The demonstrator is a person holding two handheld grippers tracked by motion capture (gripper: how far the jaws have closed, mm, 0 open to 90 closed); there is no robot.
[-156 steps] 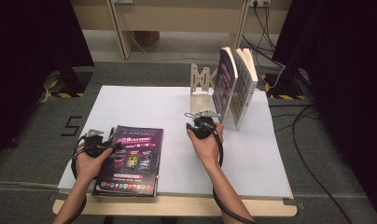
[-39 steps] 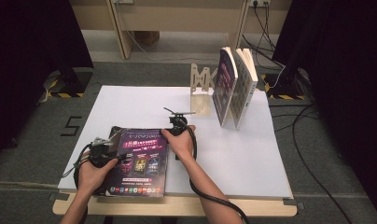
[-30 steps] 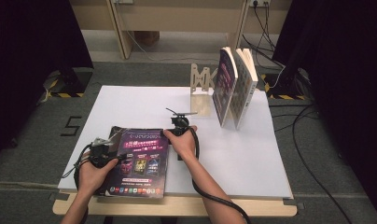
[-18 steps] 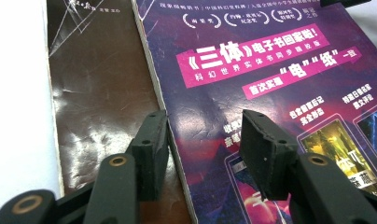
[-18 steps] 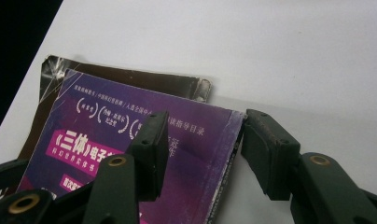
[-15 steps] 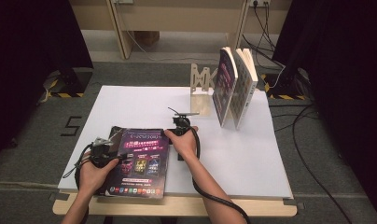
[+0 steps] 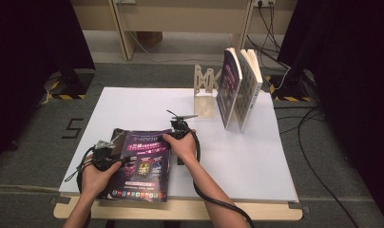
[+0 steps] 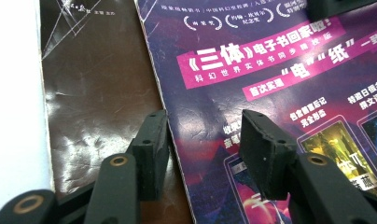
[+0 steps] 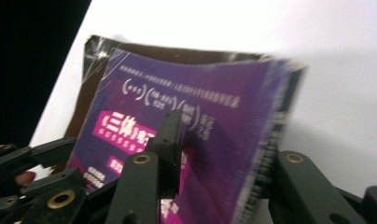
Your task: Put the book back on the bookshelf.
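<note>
A purple-covered book [image 7: 142,164] lies on a dark brown book [image 7: 118,135] at the table's front left. My left gripper [image 7: 102,151] rests at their left side. In the left gripper view its jaws [image 8: 203,126] stand open across the purple book's [image 8: 280,70] left edge, one over the brown cover [image 8: 98,93], one over the purple. My right gripper [image 7: 177,129] is at the purple book's far right corner. Its jaws [image 9: 228,144] have just been closing with the purple book's [image 9: 200,93] right edge between them, one pad over the cover, one beside the pages. I see no firm pinch.
A wooden bookend [image 7: 204,88] stands at the back of the white table [image 7: 256,156], with two books [image 7: 237,88] leaning upright to its right. Cables trail over the floor at the right.
The right hand has come from the bookend to the purple book's far right corner, and hardly shifted in the last second. The left hand has slid a little nearer along the book's left edge.
</note>
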